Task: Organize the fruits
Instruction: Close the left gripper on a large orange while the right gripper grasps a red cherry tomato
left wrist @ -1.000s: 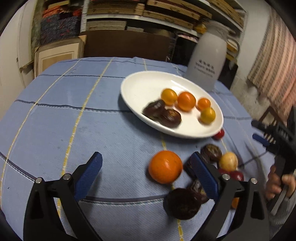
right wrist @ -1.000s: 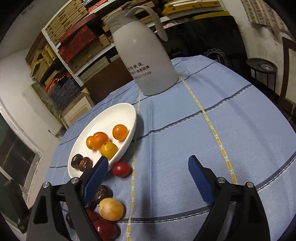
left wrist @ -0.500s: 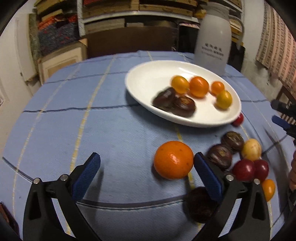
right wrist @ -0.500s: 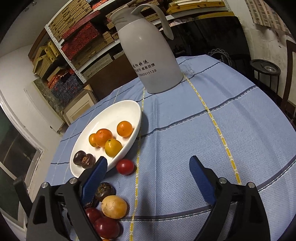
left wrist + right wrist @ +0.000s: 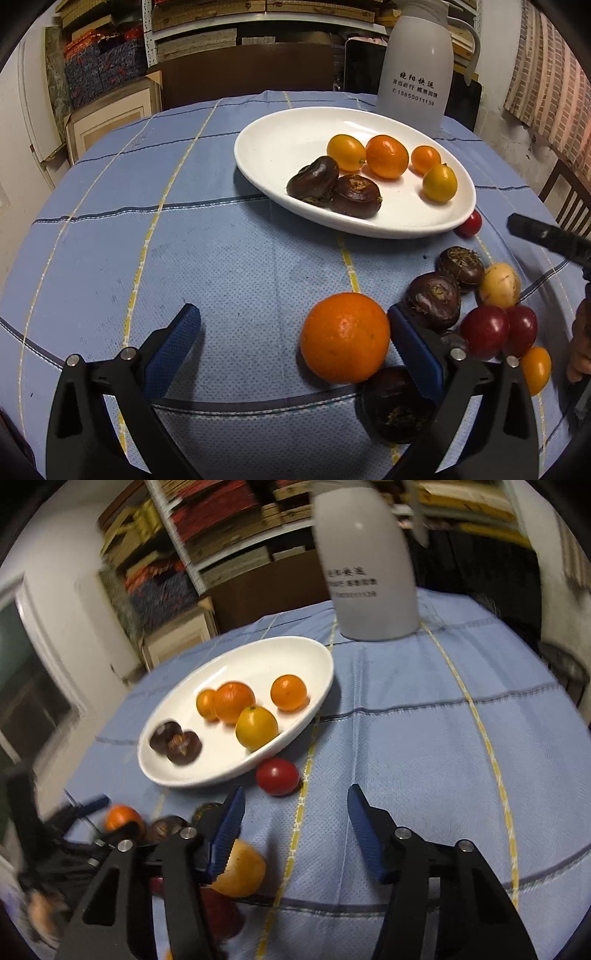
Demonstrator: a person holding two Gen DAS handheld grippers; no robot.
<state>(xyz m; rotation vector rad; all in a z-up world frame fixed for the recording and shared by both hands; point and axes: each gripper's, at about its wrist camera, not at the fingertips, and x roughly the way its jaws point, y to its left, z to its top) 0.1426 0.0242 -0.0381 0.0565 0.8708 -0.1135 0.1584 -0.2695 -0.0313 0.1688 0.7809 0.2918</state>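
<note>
The right hand-held gripper (image 5: 293, 821) has swung toward the loose fruit beside the plate (image 5: 184, 775); its jaws are closing on nothing, with the red tomato (image 5: 277, 776) just ahead, probably its next pick. The left hand-held gripper (image 5: 293, 341) gapes empty, one pad beside the orange (image 5: 344, 336).

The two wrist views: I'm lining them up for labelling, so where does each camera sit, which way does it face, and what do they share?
Left wrist: on the left gripper, looking down over the big orange towards the white plate; a hand shows at right.
Right wrist: on the right gripper, jaws closing on nothing, facing the red tomato.
Shared: plate, grey jug.
</note>
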